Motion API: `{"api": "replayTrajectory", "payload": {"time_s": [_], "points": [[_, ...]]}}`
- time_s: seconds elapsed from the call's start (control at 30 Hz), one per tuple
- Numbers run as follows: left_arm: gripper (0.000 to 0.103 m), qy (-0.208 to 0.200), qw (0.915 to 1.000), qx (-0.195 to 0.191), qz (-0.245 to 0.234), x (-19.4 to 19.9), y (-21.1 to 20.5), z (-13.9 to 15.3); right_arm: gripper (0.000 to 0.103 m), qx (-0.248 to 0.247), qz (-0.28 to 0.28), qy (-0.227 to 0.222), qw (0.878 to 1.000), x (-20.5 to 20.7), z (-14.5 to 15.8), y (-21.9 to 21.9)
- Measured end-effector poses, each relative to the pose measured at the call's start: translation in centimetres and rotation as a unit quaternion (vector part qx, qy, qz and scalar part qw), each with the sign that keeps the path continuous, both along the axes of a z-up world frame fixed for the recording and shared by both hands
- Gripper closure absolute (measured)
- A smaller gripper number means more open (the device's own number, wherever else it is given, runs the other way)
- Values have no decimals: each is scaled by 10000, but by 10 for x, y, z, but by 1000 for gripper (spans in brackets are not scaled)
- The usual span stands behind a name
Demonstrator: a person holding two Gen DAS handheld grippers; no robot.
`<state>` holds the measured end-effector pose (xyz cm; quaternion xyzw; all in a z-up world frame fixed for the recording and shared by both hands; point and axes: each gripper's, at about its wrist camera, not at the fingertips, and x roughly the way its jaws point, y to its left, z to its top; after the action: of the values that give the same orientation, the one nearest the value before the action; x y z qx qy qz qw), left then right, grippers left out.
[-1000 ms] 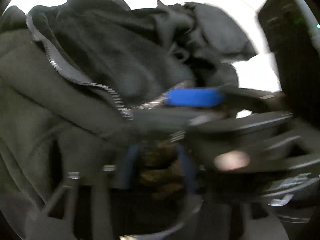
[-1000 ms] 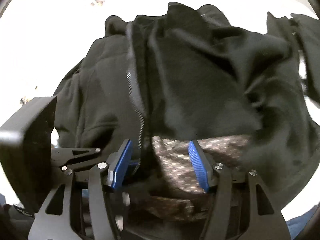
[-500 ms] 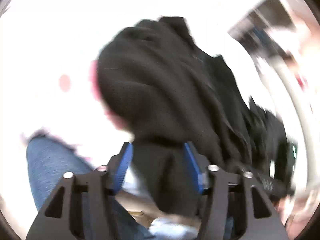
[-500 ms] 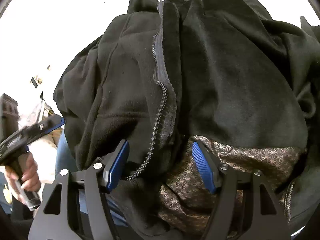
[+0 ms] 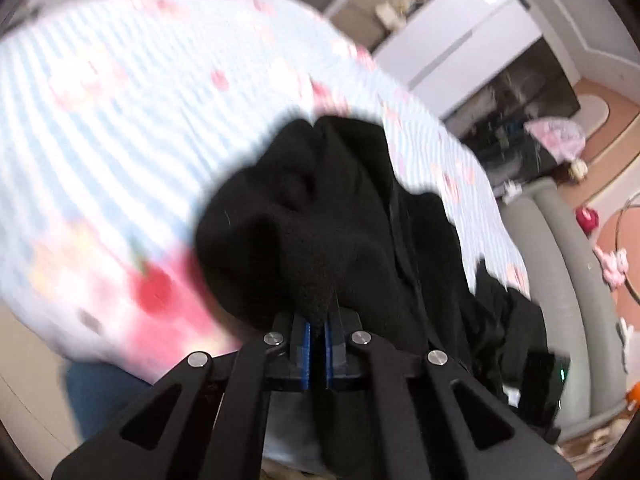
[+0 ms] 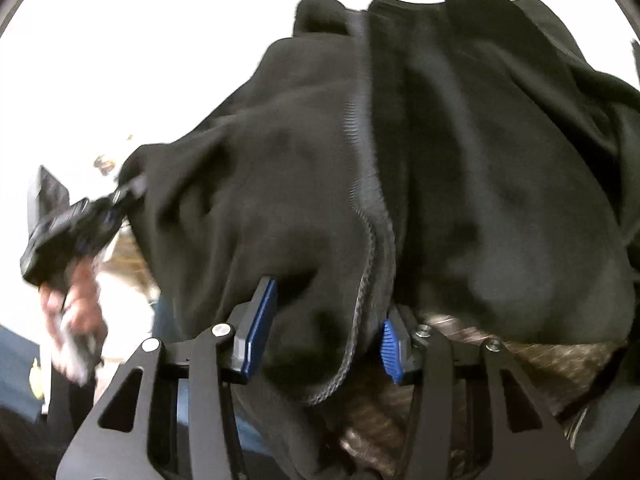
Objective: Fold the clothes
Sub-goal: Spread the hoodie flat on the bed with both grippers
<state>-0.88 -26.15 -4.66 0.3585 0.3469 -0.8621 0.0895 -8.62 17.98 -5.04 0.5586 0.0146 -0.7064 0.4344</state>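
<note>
Now the left gripper [image 5: 316, 330] pinches a bit of the black zip jacket [image 5: 320, 208] tight, up over the striped bed [image 5: 120, 92]. Right gripper [image 6: 324, 332] is wide apart w/ jacket fabric bunched between its pads.

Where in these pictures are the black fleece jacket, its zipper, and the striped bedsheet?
black fleece jacket [image 5: 304, 240]: left wrist view, on the bunched fleece above the closed fingers.
zipper [image 6: 362, 300]: right wrist view, on the teeth curving down between the fingers.
striped bedsheet [image 5: 140, 92]: left wrist view, on a bare striped patch.
</note>
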Motion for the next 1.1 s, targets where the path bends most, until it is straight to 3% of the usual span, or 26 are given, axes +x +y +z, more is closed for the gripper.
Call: {"api": "replayTrajectory", "payload": {"time_s": [0.1, 0.17, 0.23, 0.4, 0.53, 0.7, 0.83, 0.93, 1.1], "points": [[98, -414, 9983, -363, 209, -6, -21, -11, 54, -17, 41, 30, 10000, 2, 2, -1], [95, -1037, 9944, -178, 92, -13, -24, -43, 56, 35, 15, 85, 10000, 4, 2, 1], [93, -1288, 9914, -214, 8, -9, -15, -51, 58, 88, -12, 140, 9999, 5, 2, 3], [91, -530, 9955, -318, -721, 10, 19, -21, 51, 219, -79, 278, 9993, 10, 2, 9], [88, 133, 9904, -396, -1320, 25, 46, 4, 48, 324, -133, 389, 9986, 14, 2, 13], [88, -632, 9733, -205, -2198, -15, 100, -44, 47, 768, -303, 372, 9959, 21, -12, 11], [78, -714, 9595, -552, -2668, -12, 145, -45, 47, 827, -668, 286, 9939, 35, -10, 45], [76, -747, 9521, -1218, -2703, -11, 165, -32, 46, 937, -1021, 420, 9895, 51, -2, 85], [76, -237, 9588, -1289, -2521, 3, 158, 5, 44, 855, -1525, 333, 9840, 53, 0, 124]]}}
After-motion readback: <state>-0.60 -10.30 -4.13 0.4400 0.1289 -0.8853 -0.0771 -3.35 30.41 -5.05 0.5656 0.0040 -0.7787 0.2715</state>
